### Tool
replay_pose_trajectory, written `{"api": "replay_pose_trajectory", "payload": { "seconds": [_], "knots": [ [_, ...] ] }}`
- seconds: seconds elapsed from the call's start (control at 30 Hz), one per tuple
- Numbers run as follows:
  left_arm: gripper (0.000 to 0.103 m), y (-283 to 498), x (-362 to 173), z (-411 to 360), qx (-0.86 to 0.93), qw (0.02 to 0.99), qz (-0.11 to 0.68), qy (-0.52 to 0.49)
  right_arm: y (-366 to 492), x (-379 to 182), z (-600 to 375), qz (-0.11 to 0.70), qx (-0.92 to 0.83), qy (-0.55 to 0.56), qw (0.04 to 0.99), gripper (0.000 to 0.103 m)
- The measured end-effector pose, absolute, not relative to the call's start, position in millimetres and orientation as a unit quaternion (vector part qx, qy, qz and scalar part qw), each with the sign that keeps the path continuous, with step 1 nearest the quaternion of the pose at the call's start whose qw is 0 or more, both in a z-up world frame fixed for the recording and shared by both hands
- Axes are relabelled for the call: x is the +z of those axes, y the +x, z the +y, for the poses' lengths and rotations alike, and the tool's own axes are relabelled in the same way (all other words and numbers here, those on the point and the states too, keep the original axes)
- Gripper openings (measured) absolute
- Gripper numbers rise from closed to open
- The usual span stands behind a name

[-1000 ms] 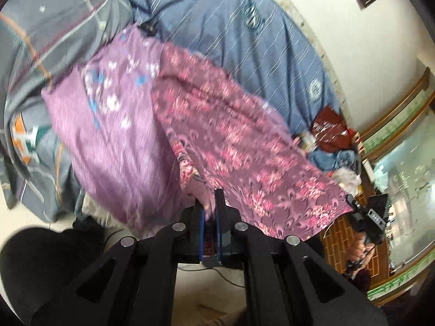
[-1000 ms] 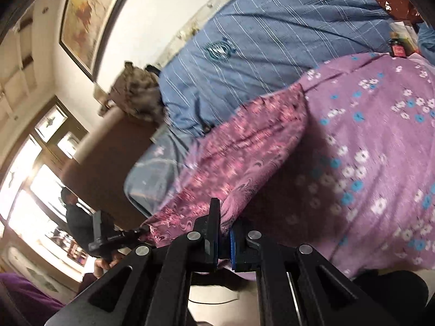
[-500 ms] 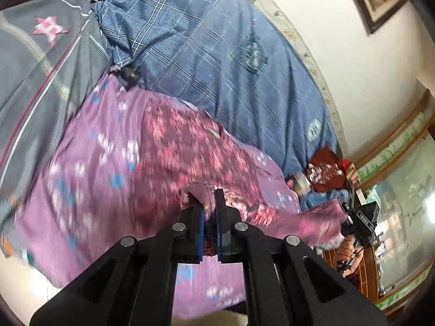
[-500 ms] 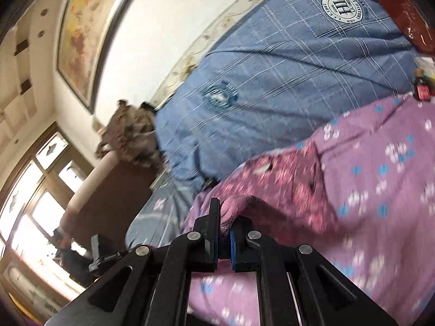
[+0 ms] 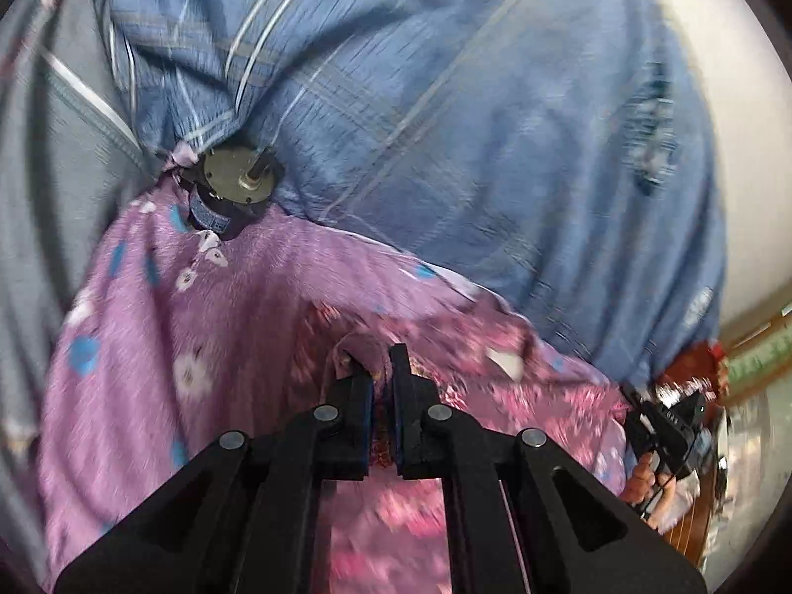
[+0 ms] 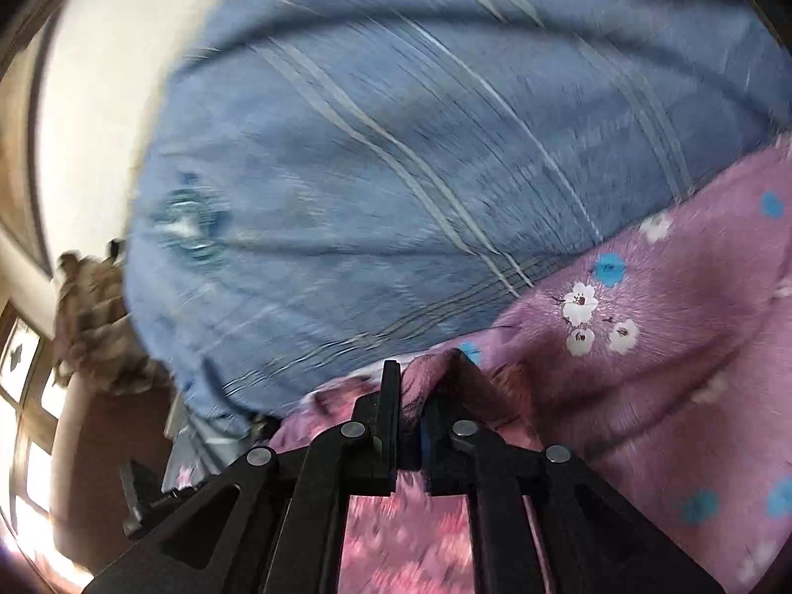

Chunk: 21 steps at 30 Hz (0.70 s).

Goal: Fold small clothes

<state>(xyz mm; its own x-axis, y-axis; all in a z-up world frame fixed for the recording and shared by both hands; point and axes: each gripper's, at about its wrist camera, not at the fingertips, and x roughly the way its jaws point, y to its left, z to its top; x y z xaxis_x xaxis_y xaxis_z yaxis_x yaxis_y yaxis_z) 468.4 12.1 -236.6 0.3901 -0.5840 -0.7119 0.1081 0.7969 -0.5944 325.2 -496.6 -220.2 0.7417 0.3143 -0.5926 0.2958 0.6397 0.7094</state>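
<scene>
Carrying the near edge of a pink patterned garment [image 5: 519, 396] toward the far side of the bed, both grippers are well into what looks like its first fold. The left gripper [image 5: 378, 371] is clamped tight on a pinch of that pink cloth, which bunches up between its fingers. The right gripper [image 6: 413, 386] has the opposite corner of the same garment [image 6: 435, 371] between its fingers; its jaws have just been opening a little, and the cloth sits there still, though whether the pads press on it firmly is hard to tell through the blur. The garment lies on a lilac flowered fabric [image 5: 163, 336] spread over a blue striped bedcover [image 5: 445, 123], with a small round metal object [image 5: 237, 183] at the lilac fabric's far edge. I judge the fold to be nearly laid over but not yet released or smoothed; further folds, and any other clothes, remain.
</scene>
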Motion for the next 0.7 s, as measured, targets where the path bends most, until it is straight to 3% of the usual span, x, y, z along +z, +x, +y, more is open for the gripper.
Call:
{"api": "replay_pose_trajectory", "payload": {
  "seconds": [0.03,0.07,0.13,0.3,0.33,0.37,0.43,0.53,0.7],
  "knots": [
    [0.004,473,-246,12,-0.209,0.799,0.508,-0.245,332,-233,-500,0.368,-0.007,0.432,0.823,0.030],
    [0.004,476,-255,13,-0.205,0.797,0.504,-0.262,336,-246,-504,0.375,-0.021,0.439,0.816,0.053],
    [0.007,476,-266,19,-0.202,0.795,0.488,-0.298,331,-267,-516,0.349,-0.034,0.475,0.807,0.070],
    [0.012,450,-258,42,-0.210,0.798,0.421,-0.375,287,-271,-542,0.280,-0.064,0.507,0.813,0.071],
    [0.024,440,-248,45,-0.200,0.814,0.403,-0.368,280,-266,-543,0.274,-0.068,0.502,0.817,0.071],
    [0.048,430,-238,48,-0.187,0.831,0.383,-0.358,271,-258,-541,0.268,-0.065,0.493,0.825,0.070],
    [0.071,402,-214,61,-0.149,0.867,0.320,-0.353,263,-238,-528,0.278,-0.044,0.459,0.842,0.067],
    [0.077,361,-191,72,-0.103,0.888,0.291,-0.341,262,-208,-478,0.333,-0.002,0.365,0.870,0.058],
    [0.077,305,-216,54,-0.056,0.875,0.380,-0.295,277,-200,-374,0.408,0.085,0.276,0.866,0.048]
  ]
}}
